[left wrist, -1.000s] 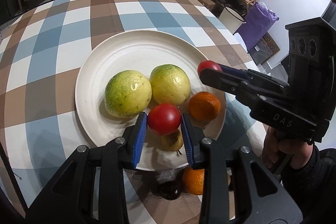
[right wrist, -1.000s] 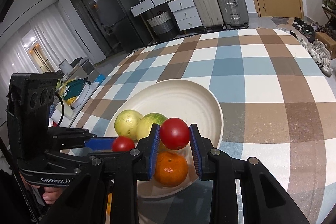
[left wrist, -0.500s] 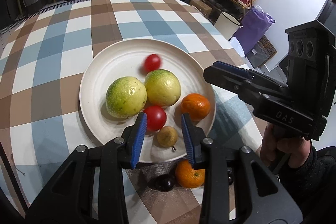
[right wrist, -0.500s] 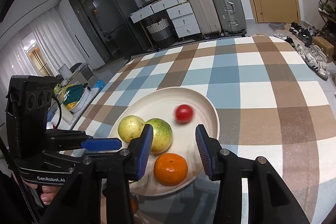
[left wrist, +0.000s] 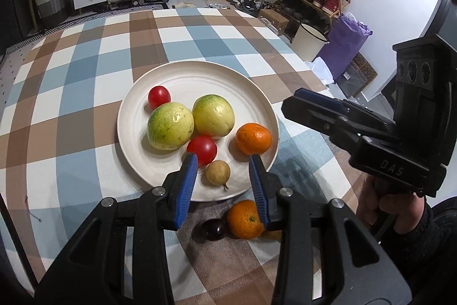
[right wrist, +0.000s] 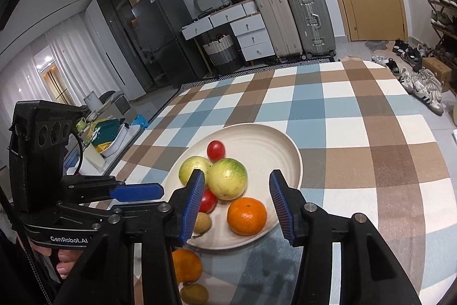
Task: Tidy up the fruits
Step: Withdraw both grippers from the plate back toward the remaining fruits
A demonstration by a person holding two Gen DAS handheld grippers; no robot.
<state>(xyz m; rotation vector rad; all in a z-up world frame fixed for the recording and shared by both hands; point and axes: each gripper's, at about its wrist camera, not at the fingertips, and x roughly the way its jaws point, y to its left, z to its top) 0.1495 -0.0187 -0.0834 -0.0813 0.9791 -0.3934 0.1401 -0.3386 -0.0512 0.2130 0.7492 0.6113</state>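
Nearest, an orange and a dark plum lie on the checked cloth. Both the left gripper and right gripper are opening — nothing between the jaws — above the plate holding guavas, tomatoes and another orange.

We are holding our left gripper, jaws opening and empty, above a white plate carrying tomatoes, guavas and an orange.
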